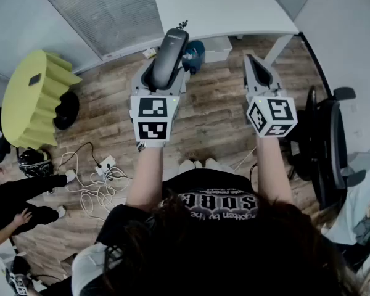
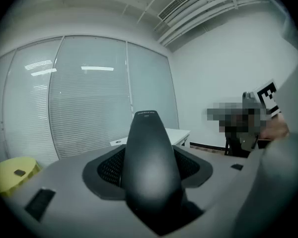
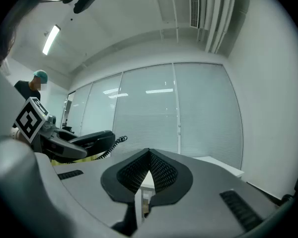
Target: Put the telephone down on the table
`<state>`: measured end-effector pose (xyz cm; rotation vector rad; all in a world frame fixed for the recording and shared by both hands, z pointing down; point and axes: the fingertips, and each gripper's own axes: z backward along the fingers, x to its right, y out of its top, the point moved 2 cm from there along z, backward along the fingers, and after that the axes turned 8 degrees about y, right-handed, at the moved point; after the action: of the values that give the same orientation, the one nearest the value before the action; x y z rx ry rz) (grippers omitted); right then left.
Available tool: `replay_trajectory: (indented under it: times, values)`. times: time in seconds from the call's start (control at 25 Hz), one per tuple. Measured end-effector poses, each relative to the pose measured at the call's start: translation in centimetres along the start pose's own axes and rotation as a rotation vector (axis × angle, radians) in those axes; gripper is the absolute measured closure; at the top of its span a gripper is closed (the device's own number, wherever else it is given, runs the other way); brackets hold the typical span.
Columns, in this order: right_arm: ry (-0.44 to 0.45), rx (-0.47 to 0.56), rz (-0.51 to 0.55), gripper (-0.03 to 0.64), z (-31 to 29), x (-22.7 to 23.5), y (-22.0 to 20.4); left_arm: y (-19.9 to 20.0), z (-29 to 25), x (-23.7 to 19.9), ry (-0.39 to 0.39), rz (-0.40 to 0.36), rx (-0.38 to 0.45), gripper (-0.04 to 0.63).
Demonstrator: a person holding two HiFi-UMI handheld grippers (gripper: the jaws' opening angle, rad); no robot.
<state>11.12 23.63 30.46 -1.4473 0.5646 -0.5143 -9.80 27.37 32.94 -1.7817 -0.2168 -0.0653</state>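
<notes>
Head view: the telephone handset (image 1: 168, 57) is clamped lengthwise in the left claw (image 1: 164, 66) and held in the air, short of the white worktop (image 1: 222, 8).

In the left gripper view the dark handset fills the gap between the jaws, which stand wide with their pads against its sides. Its far end points toward the worktop, which stands by the blinded glass wall. A coiled cord (image 1: 182, 24) curls off that far end. The right claw (image 1: 257, 63) is held level beside it, jaws drawn together at the tips with nothing between them. Wooden floor (image 1: 216, 110) lies below both. A yellow pleated stool (image 1: 34, 97) is at the left, with a power strip (image 1: 105, 164) and white cables near it. A black office chair (image 1: 330, 147) is at the right.
</notes>
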Motion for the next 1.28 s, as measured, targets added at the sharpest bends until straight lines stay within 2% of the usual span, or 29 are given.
replay_trajectory:
  times: [0.44,0.8,1.28]
  values:
    - [-0.007,-0.001,0.009,0.589,-1.2,0.2,-0.2,0.0,-1.4,-1.0,-0.014,0.0,0.005,0.322]
    - [-0.004,0.028,-0.025,0.588,-3.0,-0.1,-0.4,-0.3,-3.0,-2.2,-0.04,-0.011,0.0,0.322]
    - [-0.019,0.016,-0.073,0.588,-5.0,-0.1,-1.3,-1.0,-5.1,-4.0,-0.062,0.003,-0.012,0.322]
